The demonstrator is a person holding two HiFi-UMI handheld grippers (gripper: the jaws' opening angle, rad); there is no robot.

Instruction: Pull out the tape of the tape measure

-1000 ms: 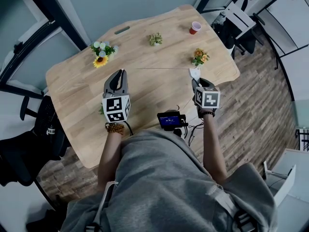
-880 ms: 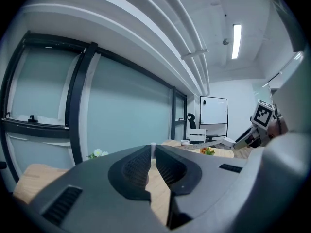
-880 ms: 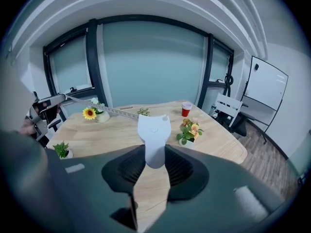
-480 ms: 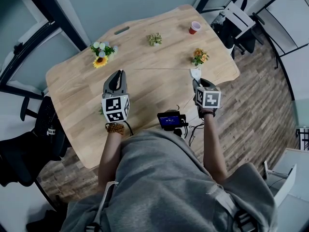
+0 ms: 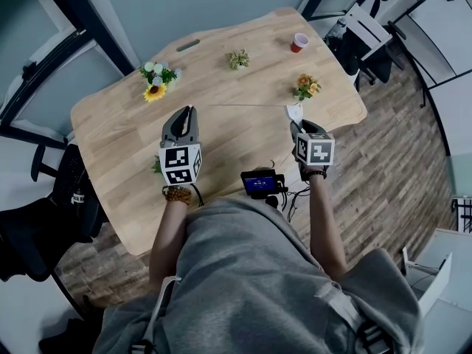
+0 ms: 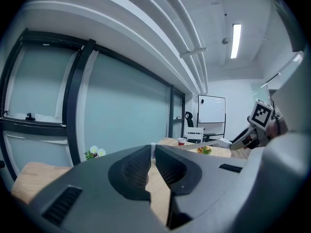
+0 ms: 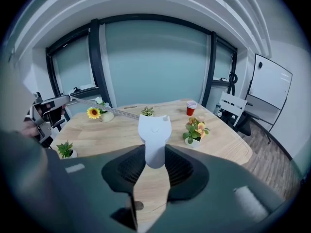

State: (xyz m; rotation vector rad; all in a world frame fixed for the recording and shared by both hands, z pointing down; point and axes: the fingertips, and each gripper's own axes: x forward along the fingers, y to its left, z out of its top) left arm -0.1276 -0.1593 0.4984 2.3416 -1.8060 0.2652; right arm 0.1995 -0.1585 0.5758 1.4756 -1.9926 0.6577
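Observation:
A white tape measure case (image 7: 154,139) sits between the jaws of my right gripper (image 7: 154,154), which is shut on it. In the head view the case (image 5: 294,112) is just above the table, ahead of the right gripper (image 5: 296,123). The thin tape (image 5: 240,105) runs level across the table to my left gripper (image 5: 189,110). That gripper (image 6: 152,152) is shut on the tape's white end. From the left gripper view the tape (image 6: 199,144) stretches away to the right gripper. From the right gripper view the tape (image 7: 102,108) stretches away to the left gripper.
On the wooden table (image 5: 236,146) stand a sunflower pot (image 5: 154,90), a small green plant (image 5: 237,59), a red cup (image 5: 298,42), an orange flower pot (image 5: 305,87) and a little plant (image 5: 156,167) beside the left gripper. A screen device (image 5: 260,182) hangs at the near edge. A chair (image 5: 361,28) stands at the right.

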